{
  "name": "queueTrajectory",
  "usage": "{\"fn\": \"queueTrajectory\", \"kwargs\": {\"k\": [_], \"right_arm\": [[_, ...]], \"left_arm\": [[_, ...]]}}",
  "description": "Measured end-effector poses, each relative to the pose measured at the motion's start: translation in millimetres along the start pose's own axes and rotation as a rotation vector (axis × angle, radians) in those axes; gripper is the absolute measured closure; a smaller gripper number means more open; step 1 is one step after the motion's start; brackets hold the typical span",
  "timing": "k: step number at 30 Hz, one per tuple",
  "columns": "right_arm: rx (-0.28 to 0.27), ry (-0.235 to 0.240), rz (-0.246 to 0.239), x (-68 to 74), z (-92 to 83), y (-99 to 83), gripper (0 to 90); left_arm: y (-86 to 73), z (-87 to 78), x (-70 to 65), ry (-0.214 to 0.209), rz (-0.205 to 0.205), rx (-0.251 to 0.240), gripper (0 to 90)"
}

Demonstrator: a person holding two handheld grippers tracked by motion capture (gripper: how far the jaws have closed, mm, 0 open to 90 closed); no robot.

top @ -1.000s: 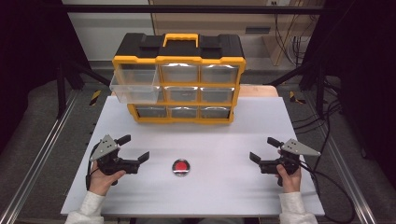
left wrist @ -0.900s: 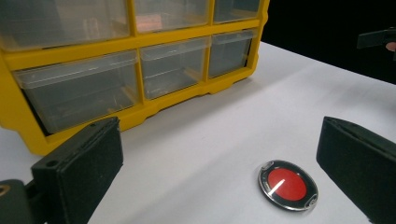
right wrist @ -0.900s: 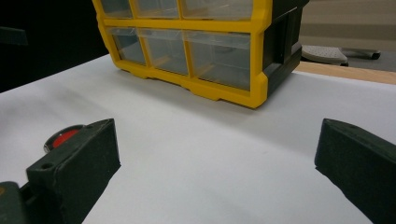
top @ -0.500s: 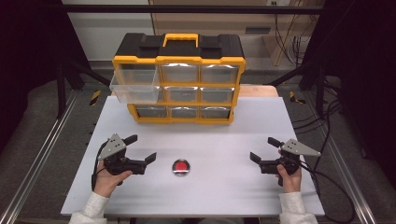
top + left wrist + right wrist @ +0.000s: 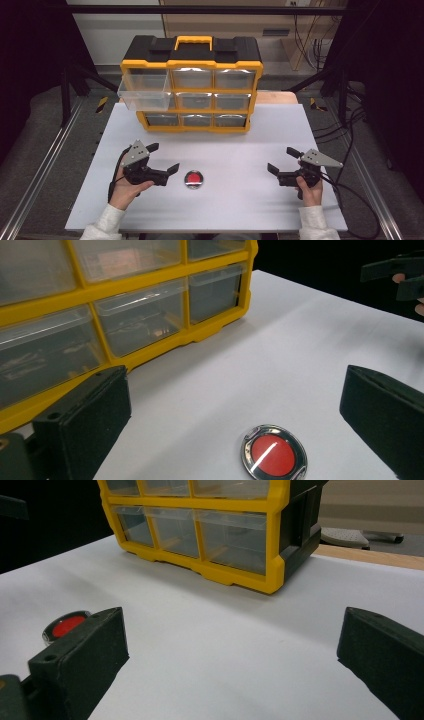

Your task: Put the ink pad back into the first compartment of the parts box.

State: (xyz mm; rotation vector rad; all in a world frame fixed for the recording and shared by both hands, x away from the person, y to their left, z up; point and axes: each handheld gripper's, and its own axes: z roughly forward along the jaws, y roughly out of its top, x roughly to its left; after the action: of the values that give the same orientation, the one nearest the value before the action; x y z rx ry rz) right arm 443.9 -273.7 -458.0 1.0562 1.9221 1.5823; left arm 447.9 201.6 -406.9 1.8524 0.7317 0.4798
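A small round red disc with a metal rim (image 5: 194,179) lies on the white table (image 5: 225,145), in front of a yellow and black drawer organizer (image 5: 192,90). My left gripper (image 5: 163,157) is open just left of the disc, apart from it, its jaws turned toward it. In the left gripper view the disc (image 5: 273,456) lies low between the wide-open jaws of the left gripper (image 5: 235,410). My right gripper (image 5: 281,159) is open and empty at the right of the table. From the right gripper (image 5: 230,650) the disc (image 5: 65,625) shows beyond the left jaw.
The organizer (image 5: 225,535) stands at the back of the table with several clear drawers. One left-column drawer (image 5: 145,97) is pulled out. A black frame and cables surround the table. The right gripper (image 5: 395,272) shows far off in the left gripper view.
My left gripper has moved right, closer to the red disc. The right gripper and the disc have stayed put.
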Motion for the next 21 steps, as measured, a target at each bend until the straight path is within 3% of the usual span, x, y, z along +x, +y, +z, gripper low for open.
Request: {"fn": "queueTrajectory", "kwargs": {"k": [13, 21], "right_arm": [[-0.001, -0.001, 0.000, -0.1, -0.1, 0.0, 0.4], [-0.001, 0.000, 0.001, 0.0, -0.2, 0.1, 0.4]], "left_arm": [[4.9, 25.4, -11.1, -0.016, 0.010, 0.065, 0.2], [1.2, 41.9, -18.9, -0.029, 0.018, 0.130, 0.3]]}}
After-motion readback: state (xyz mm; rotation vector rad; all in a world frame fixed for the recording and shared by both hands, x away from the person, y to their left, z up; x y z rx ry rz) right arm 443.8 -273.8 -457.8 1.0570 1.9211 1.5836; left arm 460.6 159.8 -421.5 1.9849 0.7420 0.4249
